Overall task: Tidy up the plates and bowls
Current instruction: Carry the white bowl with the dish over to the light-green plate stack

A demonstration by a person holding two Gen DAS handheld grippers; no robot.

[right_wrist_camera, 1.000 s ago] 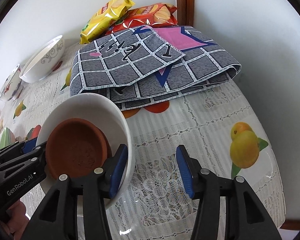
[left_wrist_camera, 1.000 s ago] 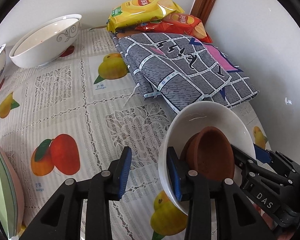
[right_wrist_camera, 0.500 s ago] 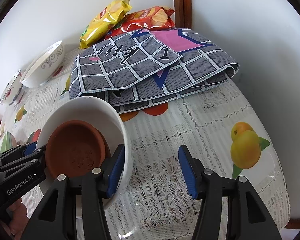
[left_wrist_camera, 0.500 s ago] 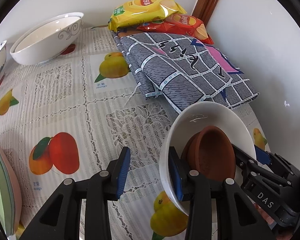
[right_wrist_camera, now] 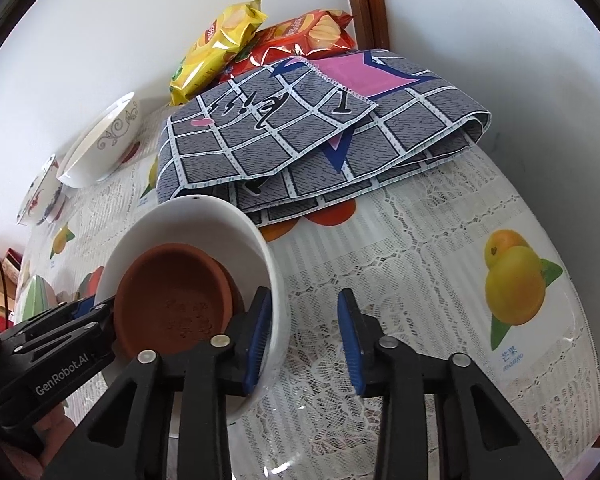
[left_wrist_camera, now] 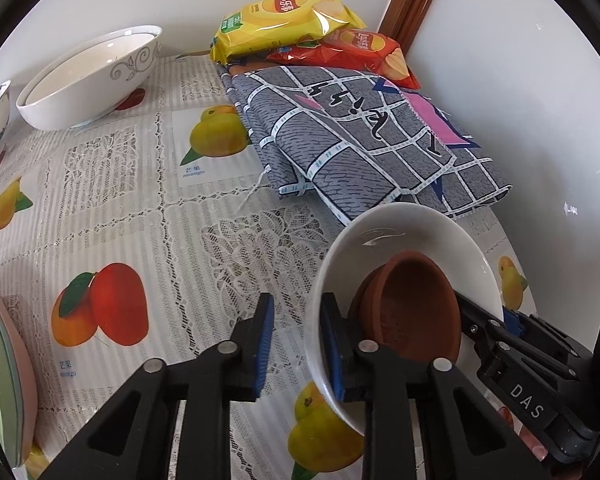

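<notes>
Left gripper and right gripper point steeply down, jaws closing.

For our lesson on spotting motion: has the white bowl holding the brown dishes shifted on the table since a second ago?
No. The white bowl sits as before, its far rim just short of the folded cloth edge, above the same printed mango.

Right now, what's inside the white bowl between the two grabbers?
Inside the white bowl sits a brown clay dish, leaning against its wall, with something dark under its edge, maybe a second dish. The bowl's bottom beneath is covered, so anything there can't be seen.
</notes>
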